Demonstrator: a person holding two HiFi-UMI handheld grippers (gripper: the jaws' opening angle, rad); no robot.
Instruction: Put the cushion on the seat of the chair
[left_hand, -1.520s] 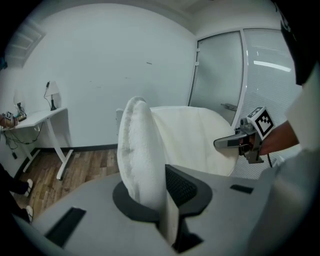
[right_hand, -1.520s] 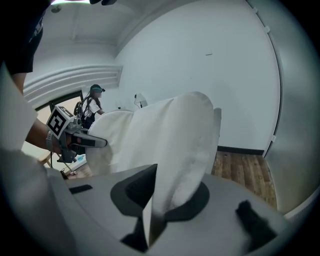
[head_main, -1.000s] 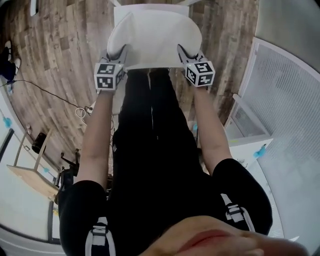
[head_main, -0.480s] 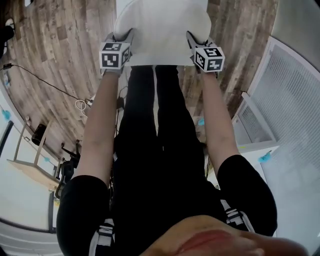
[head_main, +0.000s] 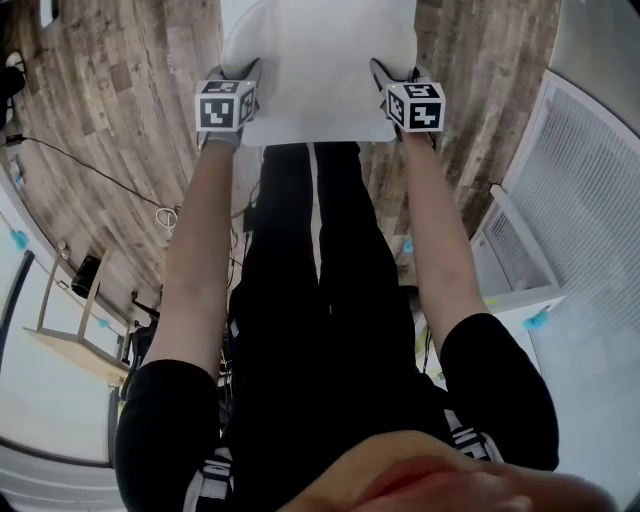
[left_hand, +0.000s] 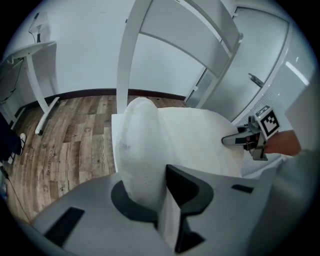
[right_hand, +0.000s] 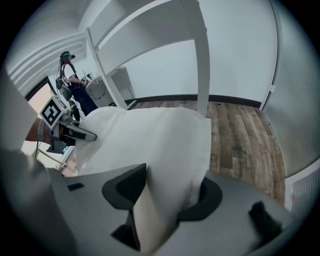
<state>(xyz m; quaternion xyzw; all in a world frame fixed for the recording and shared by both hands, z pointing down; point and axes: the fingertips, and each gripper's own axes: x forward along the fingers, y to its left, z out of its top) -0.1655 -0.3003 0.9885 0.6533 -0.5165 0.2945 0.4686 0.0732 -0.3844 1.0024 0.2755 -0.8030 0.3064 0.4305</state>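
The cushion (head_main: 318, 70) is laid over the seat of the chair (left_hand: 131, 55), directly ahead of both claws. Its left edge is clamped by the left claw (head_main: 243, 80). The right claw (head_main: 384, 78) has just been opening, with the right edge loose between its jaws.
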